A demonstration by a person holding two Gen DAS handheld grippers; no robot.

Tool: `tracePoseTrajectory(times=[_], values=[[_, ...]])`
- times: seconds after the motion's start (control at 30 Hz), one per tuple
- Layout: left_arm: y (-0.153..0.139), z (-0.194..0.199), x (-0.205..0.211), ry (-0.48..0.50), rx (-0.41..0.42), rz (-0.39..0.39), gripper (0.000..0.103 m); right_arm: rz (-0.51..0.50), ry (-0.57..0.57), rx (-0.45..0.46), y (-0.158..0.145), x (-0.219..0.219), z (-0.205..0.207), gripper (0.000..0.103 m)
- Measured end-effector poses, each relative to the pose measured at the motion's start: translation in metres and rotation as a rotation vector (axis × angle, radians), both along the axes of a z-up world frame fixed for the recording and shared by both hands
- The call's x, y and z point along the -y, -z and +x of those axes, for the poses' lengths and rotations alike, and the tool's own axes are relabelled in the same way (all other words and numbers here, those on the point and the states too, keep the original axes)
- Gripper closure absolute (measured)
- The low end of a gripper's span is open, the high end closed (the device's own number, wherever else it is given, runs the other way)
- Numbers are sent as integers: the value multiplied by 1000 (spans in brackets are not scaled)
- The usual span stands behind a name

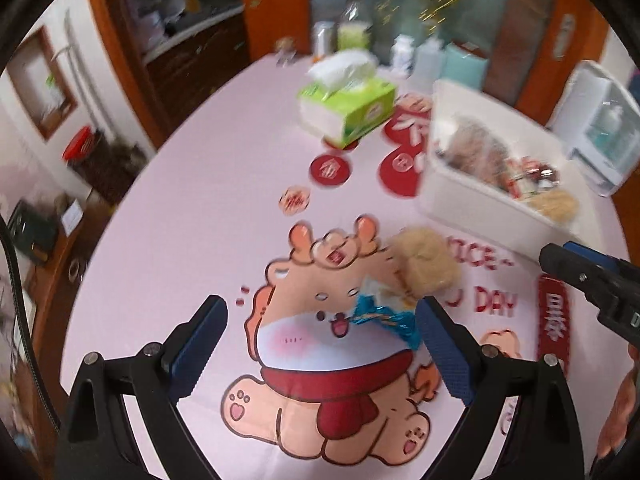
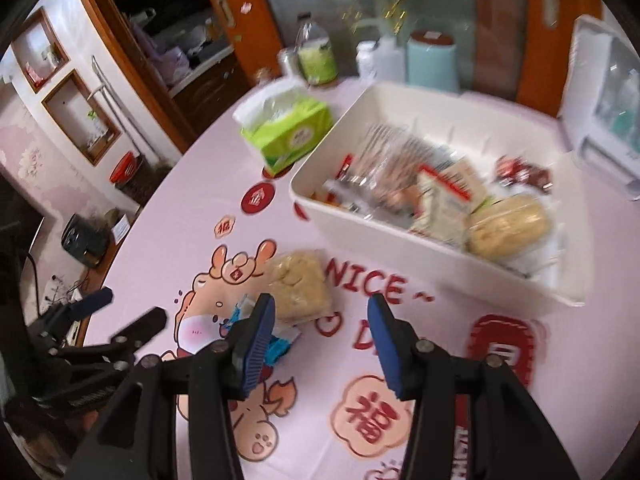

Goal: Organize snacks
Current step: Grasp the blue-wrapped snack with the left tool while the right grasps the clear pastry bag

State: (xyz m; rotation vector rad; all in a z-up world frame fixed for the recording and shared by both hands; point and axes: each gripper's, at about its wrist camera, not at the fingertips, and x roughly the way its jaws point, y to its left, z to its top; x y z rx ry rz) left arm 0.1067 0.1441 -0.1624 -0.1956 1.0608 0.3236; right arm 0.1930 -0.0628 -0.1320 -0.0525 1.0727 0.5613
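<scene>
Desk (image 1: 192, 208), pink cartoon cloth. White bin (image 2: 384, 240) already holds most snacks, so two strays remain beside it: bread pack (image 2: 298, 288), then blue wrapper (image 1: 384, 316). Left gripper (image 1: 322, 344) released wide, framing wrapper; right gripper (image 2: 320, 344) part-open, empty.

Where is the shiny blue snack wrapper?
In both views the shiny blue snack wrapper lies on the pink cartoon tablecloth, beside the pale crumbly cake packet, in front of the white plastic bin.
</scene>
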Motion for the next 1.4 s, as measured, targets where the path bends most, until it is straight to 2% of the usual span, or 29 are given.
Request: tracePoseTrajectory(times=[0.03,0.17,0.3,0.6,0.67,0.83,0.97,1.1,1.3,1.33,1.37,1.4], values=[[13,3,-2,-16,-25,-17,9,-1,-5,-15,7,-5,2,53],[48,12,-4,-44,-81,-82,9,-9,-25,-60,34,-28,15,31],[64,19,0,-45,-101,-77,9,-31,-62,-84,56,-53,28,29],[79,29,-1,-48,-140,-118,9,-178,-116,-154,110,-89,44,29],[80,31,0,-48,-145,-127,9,-167,-111,-128,109,-86,43,42],[85,42,5,-51,-159,-153,9,-167,-12,-135,105,-57,47,42],[91,53,18,-2,-181,-131,9,-158,58,-142,103,-21,42,42],[99,61,27,21,-206,-125,9,-163,96,-137,103,8,31,42],[111,76,43,40,-236,-89,9,-175,118,-118,102,26,14,43],[113,77,45,44,-242,-78,12,-177,119,-116,102,27,12,42],[115,79,48,51,-246,-79,19,-180,120,-114,102,28,12,43],[112,79,50,54,-216,-78,39,-182,122,-112,102,29,10,43]])
